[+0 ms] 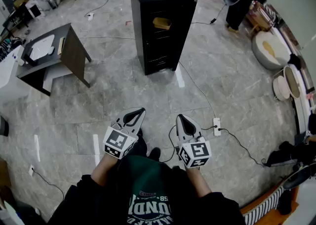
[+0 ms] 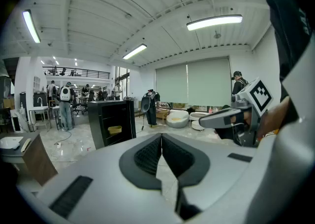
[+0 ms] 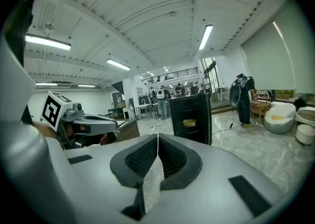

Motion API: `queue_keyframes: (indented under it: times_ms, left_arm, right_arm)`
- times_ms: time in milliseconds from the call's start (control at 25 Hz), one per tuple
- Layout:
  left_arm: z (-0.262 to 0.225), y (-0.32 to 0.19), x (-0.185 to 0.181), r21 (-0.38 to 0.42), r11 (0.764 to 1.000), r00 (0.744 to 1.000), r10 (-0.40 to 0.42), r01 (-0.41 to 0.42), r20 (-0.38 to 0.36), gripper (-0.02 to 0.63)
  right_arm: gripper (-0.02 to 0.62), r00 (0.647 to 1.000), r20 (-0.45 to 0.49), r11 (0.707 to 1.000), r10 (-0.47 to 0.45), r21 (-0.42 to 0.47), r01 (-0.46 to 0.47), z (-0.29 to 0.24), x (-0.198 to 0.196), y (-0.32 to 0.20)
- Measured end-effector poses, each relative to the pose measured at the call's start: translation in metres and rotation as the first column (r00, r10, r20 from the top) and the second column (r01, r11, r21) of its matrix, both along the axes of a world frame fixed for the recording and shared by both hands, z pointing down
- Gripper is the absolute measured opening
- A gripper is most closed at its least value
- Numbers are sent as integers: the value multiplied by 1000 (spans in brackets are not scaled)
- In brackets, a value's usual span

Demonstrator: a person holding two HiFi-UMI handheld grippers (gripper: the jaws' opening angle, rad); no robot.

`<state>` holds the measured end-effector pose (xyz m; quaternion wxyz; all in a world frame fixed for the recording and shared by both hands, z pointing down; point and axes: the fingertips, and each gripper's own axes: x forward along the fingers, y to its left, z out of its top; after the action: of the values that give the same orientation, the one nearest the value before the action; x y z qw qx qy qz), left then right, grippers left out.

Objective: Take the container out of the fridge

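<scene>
One yellow container sits on an upper shelf inside the black fridge, well apart from both grippers across the open floor. Left gripper and right gripper: each clenched tip to tip with nothing between, held low and side by side. Step in hand, as I judge it: the approach. I should walk up square to the shelf, mind the cable underfoot, and part the jaws only once level with the container's rim.
</scene>
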<state>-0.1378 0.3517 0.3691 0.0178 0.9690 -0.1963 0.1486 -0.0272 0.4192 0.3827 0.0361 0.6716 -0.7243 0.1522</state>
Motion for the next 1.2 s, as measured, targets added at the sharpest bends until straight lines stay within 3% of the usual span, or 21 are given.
queue_keyframes:
  times_ms: [240, 1200]
  left_arm:
    - [6, -1, 0, -2, 1000, 1000, 0, 0, 4, 14]
    - [3, 0, 7, -4, 1000, 1000, -15, 15, 2, 14]
  right_arm:
    - [38, 999, 44, 1000, -29, 15, 28, 6, -4, -2]
    - [38, 1000, 13, 1000, -28, 3, 28, 2, 1, 3]
